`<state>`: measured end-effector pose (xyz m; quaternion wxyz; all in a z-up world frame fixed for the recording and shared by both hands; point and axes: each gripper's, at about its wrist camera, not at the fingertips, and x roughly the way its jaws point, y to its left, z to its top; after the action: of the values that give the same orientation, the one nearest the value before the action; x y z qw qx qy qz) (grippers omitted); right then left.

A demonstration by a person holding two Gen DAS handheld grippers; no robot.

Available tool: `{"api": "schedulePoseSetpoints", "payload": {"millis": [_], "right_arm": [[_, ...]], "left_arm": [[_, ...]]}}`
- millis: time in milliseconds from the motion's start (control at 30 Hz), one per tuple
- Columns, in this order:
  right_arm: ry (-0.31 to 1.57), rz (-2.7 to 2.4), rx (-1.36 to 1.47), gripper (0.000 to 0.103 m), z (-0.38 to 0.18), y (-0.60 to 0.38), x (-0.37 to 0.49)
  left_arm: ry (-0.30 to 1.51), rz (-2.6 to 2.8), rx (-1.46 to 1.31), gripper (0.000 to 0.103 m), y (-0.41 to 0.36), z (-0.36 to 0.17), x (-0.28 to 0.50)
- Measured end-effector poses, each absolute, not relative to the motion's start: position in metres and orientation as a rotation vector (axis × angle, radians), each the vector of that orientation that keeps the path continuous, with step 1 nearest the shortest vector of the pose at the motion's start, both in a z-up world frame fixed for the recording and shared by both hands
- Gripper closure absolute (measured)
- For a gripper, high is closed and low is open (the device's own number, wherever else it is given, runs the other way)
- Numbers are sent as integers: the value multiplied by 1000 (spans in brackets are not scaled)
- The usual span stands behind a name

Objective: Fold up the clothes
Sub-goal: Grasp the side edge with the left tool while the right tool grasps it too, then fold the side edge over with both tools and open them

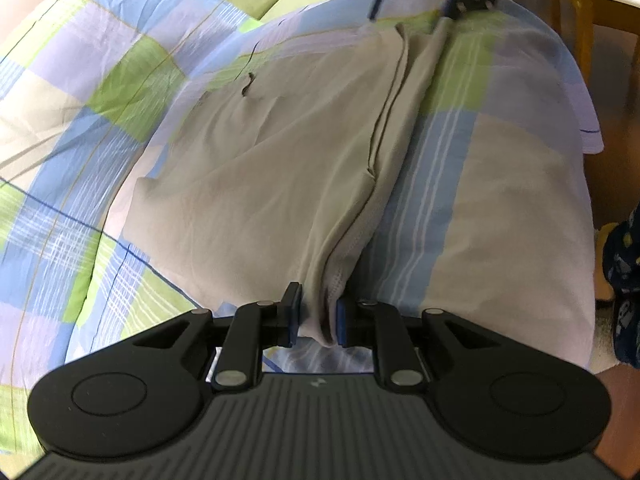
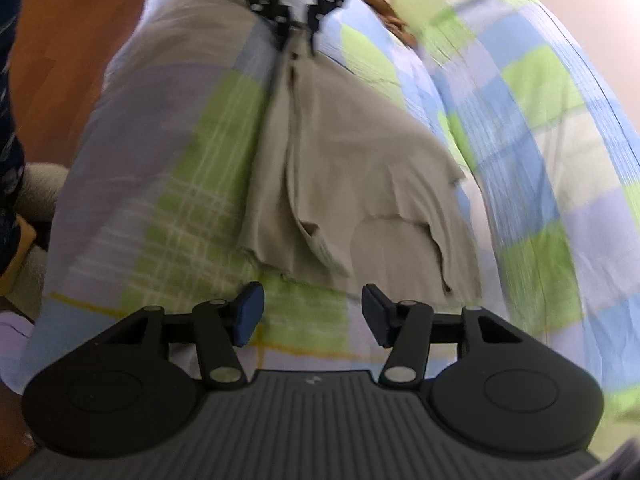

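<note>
A beige T-shirt [image 1: 260, 168] lies on a checked bedspread [image 1: 80, 128], one side folded over along a long seam. My left gripper [image 1: 318, 316] is shut on the bunched hem of the shirt at its near end. In the right wrist view the same T-shirt [image 2: 352, 176] stretches away toward the left gripper [image 2: 298, 38] at the top, which pinches its far end. My right gripper [image 2: 312, 314] stands open just short of the ragged near edge of the shirt, nothing between its fingers. It also shows at the top of the left wrist view, the right gripper [image 1: 412, 4] hovering over the shirt's far end.
The bedspread [image 2: 540, 128] in green, blue and lilac squares covers the bed. A wooden floor [image 2: 60, 40] shows beside it. A wooden chair leg [image 1: 580, 20] stands at the far right. A person's dark patterned clothing [image 1: 624, 272] is at the right edge.
</note>
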<state>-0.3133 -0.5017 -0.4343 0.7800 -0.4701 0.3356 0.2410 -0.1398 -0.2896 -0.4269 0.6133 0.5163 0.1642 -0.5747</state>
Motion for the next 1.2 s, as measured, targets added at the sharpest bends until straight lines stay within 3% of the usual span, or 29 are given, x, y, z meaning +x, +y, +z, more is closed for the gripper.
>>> {"api": "schedulePoseSetpoints", "payload": {"millis": [400,433,467,500,567,800,967,1200], "right_arm": [[516,690,-1121,53,-445,-504,-307],[540,705,-1100,62,-444,-505,-303],[570,727,-1072,81,-444,-506,-298],[605,755,-1041,89,-443,-507,-294],[649,797,-992,93,-441,-509,-291],[877,719,-332,97,-389,-571,-218],[911,524,28,97,-365,-628,-160],[1022,323,322,97,-400,-689,-77]], "left_arm": [[415,-1262,1225,84,-304,-429,-143],[424,-1262,1227,84,-305,-429,-142],[435,-1265,1227,85,-307,-428,-140],[451,-1267,1225,85,-309,-427,-139],[518,-1280,1204,88,-315,-422,-131],[703,-1304,1010,90,-341,-377,-72],[854,-1238,773,90,-374,-354,6],[1139,-1206,493,88,-426,-402,118]]}}
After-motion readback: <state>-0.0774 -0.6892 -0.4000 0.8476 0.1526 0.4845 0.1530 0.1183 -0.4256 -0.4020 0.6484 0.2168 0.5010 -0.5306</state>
